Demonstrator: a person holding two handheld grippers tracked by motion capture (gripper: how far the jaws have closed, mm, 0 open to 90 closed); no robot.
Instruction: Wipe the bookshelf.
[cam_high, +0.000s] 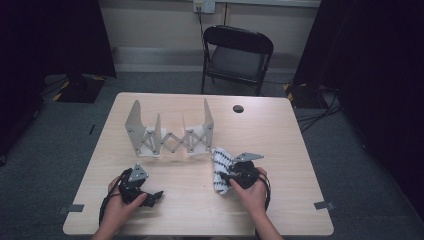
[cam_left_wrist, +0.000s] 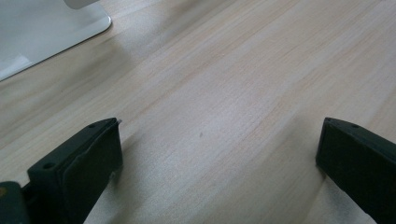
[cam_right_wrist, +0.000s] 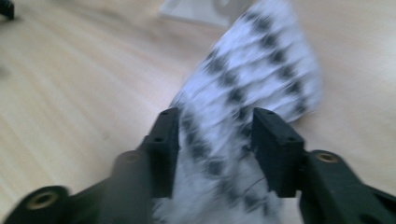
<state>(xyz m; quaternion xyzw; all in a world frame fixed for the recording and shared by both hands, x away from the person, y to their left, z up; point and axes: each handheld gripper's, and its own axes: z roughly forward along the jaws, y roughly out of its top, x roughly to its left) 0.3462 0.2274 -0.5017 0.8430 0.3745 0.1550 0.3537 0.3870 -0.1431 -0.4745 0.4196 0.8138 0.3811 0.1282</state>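
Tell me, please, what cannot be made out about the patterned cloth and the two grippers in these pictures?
- Cloth: right gripper view is motion-blurred, so whether the pads press it is unclear.
- Cloth's near end: hidden behind the right gripper in the high view.
- Left gripper: jaw tips too small and dark in the high view.

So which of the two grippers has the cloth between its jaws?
The right gripper: the black-and-white patterned cloth lies between its jaws. The left gripper has bare table between open jaws.
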